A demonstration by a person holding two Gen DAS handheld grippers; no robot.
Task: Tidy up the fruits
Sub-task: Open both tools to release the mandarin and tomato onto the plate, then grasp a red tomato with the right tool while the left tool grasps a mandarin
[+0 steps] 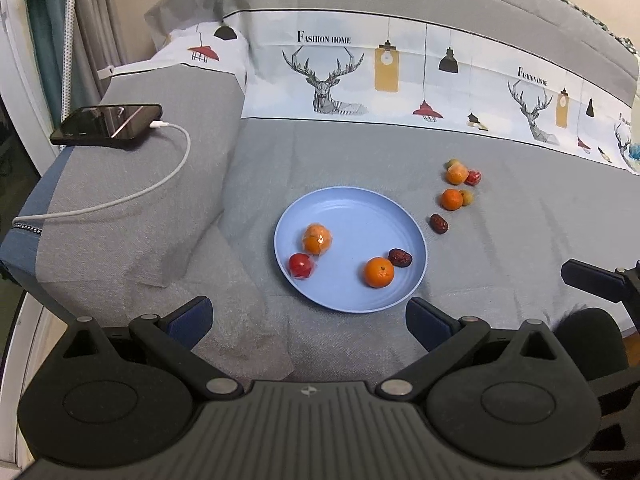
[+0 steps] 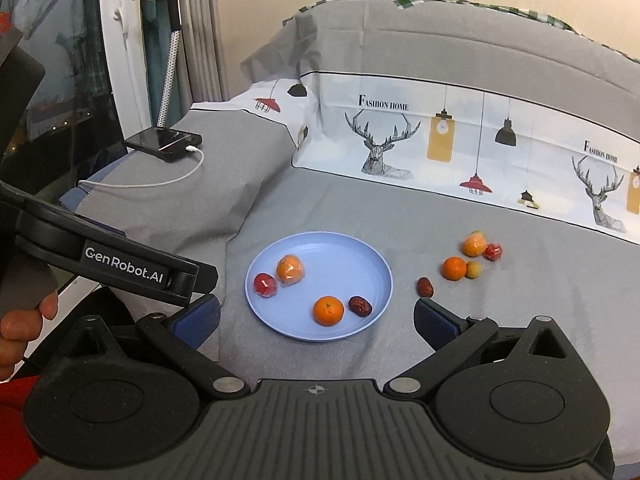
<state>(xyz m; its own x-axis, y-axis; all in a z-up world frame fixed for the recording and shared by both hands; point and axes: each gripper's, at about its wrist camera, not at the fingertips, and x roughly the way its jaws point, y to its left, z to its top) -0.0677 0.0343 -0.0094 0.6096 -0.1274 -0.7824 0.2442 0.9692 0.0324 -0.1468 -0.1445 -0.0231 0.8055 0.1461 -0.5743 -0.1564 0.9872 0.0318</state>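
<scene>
A light blue plate (image 1: 352, 216) (image 2: 344, 248) lies on the grey bedsheet. On it are a wrapped orange (image 1: 317, 239) (image 2: 290, 270), a wrapped red fruit (image 1: 301, 265) (image 2: 265, 284), a bare orange (image 1: 378, 272) (image 2: 328, 311) and a dark red date (image 1: 400, 258) (image 2: 360, 305). Right of the plate on the sheet lie another date (image 1: 439, 224) (image 2: 425, 287), an orange (image 1: 452, 199) (image 2: 454, 268), a small yellowish fruit (image 1: 467, 197) (image 2: 474, 269), a wrapped orange (image 1: 457, 174) (image 2: 474, 246) and a wrapped red fruit (image 1: 473, 177) (image 2: 493, 251). My left gripper (image 1: 308, 322) is open and empty, just before the plate. My right gripper (image 2: 316, 322) is open and empty, near the plate's front edge.
A black phone (image 1: 107, 126) (image 2: 164, 144) with a white charging cable (image 1: 160, 184) (image 2: 160, 182) lies on a raised grey fold at the left. A printed deer-pattern sheet band (image 1: 400, 80) (image 2: 460, 148) runs behind. The left gripper's body (image 2: 120, 264) crosses the right wrist view's left.
</scene>
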